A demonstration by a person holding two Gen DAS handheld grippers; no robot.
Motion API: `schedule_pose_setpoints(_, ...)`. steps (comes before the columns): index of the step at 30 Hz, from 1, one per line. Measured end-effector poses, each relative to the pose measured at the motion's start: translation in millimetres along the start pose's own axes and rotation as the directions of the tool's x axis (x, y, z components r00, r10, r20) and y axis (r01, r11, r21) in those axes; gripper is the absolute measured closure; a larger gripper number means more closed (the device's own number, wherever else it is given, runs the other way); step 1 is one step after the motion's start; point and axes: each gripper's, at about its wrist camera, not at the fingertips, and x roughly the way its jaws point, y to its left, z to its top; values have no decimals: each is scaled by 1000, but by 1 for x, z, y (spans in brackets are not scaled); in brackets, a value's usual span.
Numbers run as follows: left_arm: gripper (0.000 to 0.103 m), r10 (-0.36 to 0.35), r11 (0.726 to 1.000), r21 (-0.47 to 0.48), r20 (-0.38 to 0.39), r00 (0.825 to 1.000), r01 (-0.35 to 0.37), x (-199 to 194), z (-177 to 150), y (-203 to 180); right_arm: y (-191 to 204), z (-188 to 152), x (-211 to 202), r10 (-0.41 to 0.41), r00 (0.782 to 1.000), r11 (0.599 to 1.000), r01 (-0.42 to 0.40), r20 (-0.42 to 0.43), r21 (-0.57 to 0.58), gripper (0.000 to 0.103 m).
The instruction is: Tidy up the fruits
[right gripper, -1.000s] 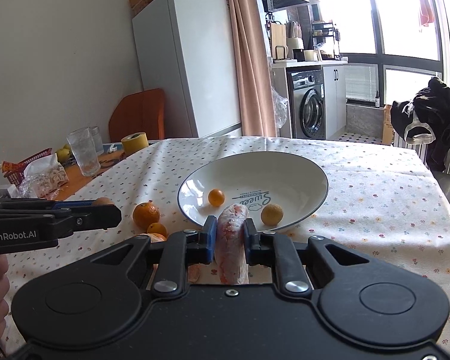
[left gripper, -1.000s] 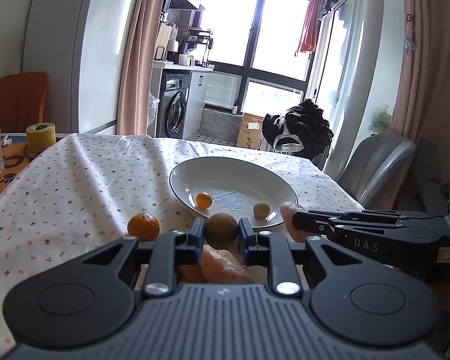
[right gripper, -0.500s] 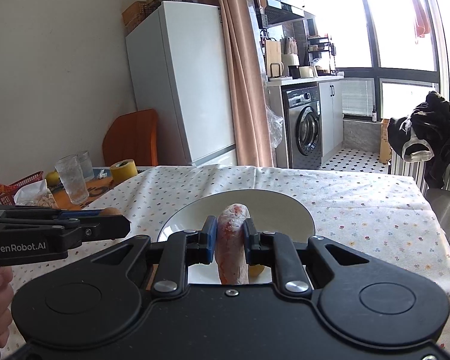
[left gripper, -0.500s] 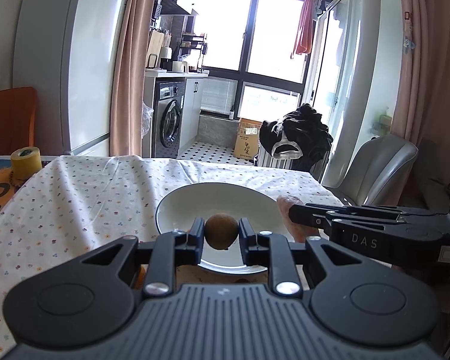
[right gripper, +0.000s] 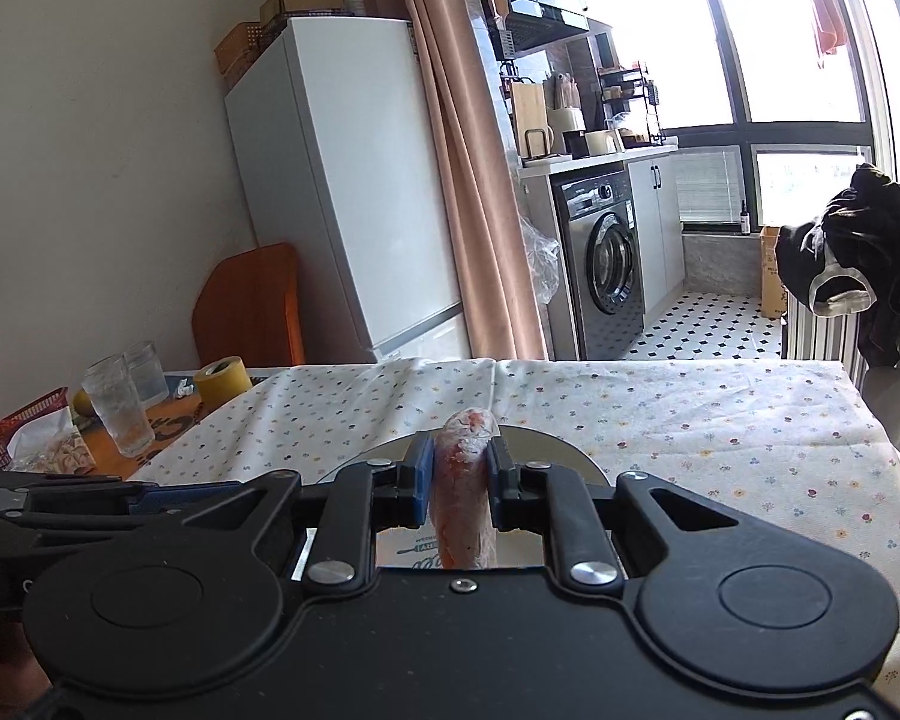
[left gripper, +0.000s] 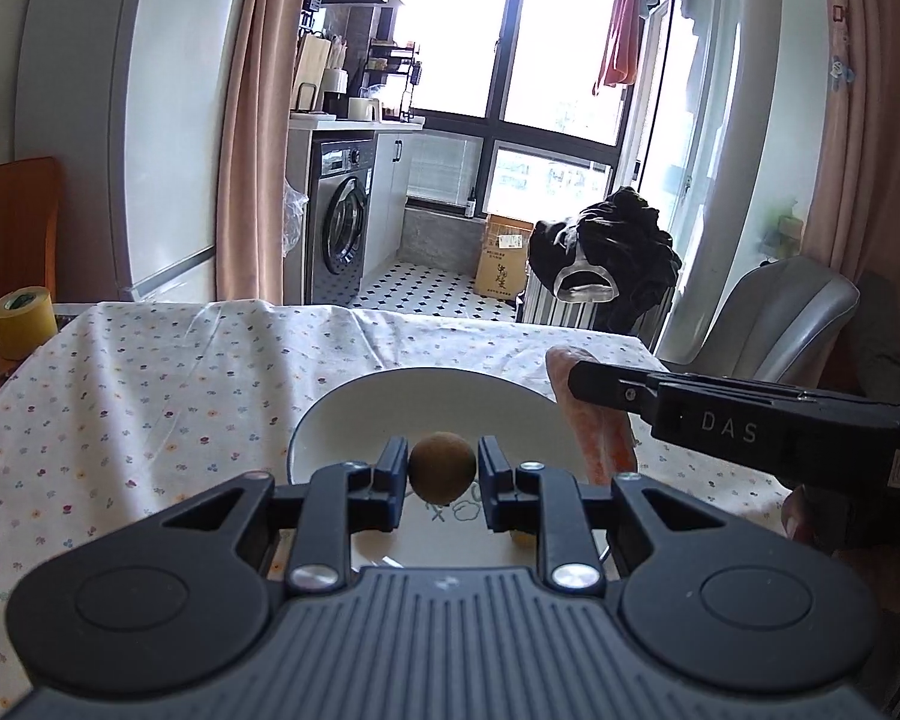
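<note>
While both grippers hang above the tabletop (left gripper: 150, 396), each one carries a fruit. At the lower centre of the left wrist frame, the left gripper (left gripper: 441, 468) has its jaws clamped on a small round brown fruit (left gripper: 441, 467), which looks like a kiwi. This fruit is held in the air over the white plate (left gripper: 354, 414); it does not touch the plate. On the right side of the same frame the right gripper (left gripper: 594, 420) comes in from the edge, with the letters "DAS" on its side, and a pale orange wrapped fruit (left gripper: 591, 438) hangs down from its tip, beside the right rim of the plate.

At the centre of the right wrist frame, the jaws of the right gripper (right gripper: 462, 480) are pressed on both sides of this long orange-pink fruit (right gripper: 463, 480), which stands almost upright between the blue pads (right gripper: 423, 480). Below it a part of the plate (right gripper: 564, 450) is visible. What kind of fruit it is, I cannot tell.

A flowered cloth (right gripper: 690, 420) covers the tabletop. At the left of this frame stand two drinking glasses (right gripper: 120, 414) and a yellow roll of tape (right gripper: 222, 381), well apart from the plate.
</note>
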Motion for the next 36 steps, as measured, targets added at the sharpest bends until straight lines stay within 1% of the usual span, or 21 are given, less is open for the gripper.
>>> schedule_pose_setpoints(2,71,19,1000,20,-7,1000,-19,3,-1,-2,-6,-2,5,-8,1000,1000,8,7,23,85)
schedule_pose_setpoints(4,62,35,999,4,-19,999,-35,5,-2,1,-11,-5,8,-18,1000,999,18,-8,31,80)
schedule_pose_setpoints(5,59,40,999,-5,-21,999,-40,5,-2,3,-13,-6,7,-34,999,999,34,0,35,77)
schedule_pose_setpoints(7,45,52,999,-14,-16,998,-53,1,-5,7,-15,-6,3,-50,999,998,50,2,41,67)
schedule_pose_setpoints(8,42,63,998,-19,-13,998,-63,-1,-6,9,-18,-6,-1,-59,998,997,58,11,59,56)
schedule_pose_setpoints(9,37,69,997,-21,-9,998,-69,-3,-7,10,-19,-7,-5,-66,998,995,64,23,70,50)
schedule_pose_setpoints(10,32,73,997,-21,-1,997,-73,-6,-9,11,-20,-7,-9,-70,997,995,67,34,74,49)
schedule_pose_setpoints(11,30,75,997,-19,5,997,-75,-8,-10,11,-21,-8,-13,-70,997,995,67,39,78,48)
schedule_pose_setpoints(12,26,79,997,-16,7,997,-79,-10,-11,12,-22,-10,-16,-69,997,994,66,37,89,47)
schedule_pose_setpoints(13,24,84,996,-14,7,996,-84,-12,-12,12,-24,-12,-18,-67,997,993,63,33,103,47)
schedule_pose_setpoints(16,23,83,996,-28,10,996,-83,-17,-15,13,-24,-17,-22,-69,998,991,67,15,116,44)
schedule_pose_setpoints(18,21,75,996,-42,13,997,-74,-21,-17,16,-22,-20,-26,-75,997,990,74,9,116,38)
schedule_pose_setpoints(19,20,69,997,-45,14,998,-68,-24,-18,16,-22,-22,-29,-74,997,990,72,8,120,37)
schedule_pose_setpoints(21,17,69,997,-42,17,997,-68,-29,-20,18,-21,-24,-36,-63,998,989,61,10,132,31)
schedule_pose_setpoints(24,16,82,996,-47,22,996,-81,-39,-23,22,-18,-29,-44,-55,998,990,54,6,130,27)
schedule_pose_setpoints(29,14,92,992,-90,28,995,-89,-54,-29,33,-8,-38,-51,-34,999,992,36,-22,123,26)
schedule_pose_setpoints(33,14,100,991,-93,30,995,-97,-64,-35,38,-2,-42,-58,-13,1000,994,16,-25,109,26)
schedule_pose_setpoints(36,14,109,989,-99,16,994,-106,-68,-42,44,0,-45,-61,0,1000,994,2,-24,106,25)
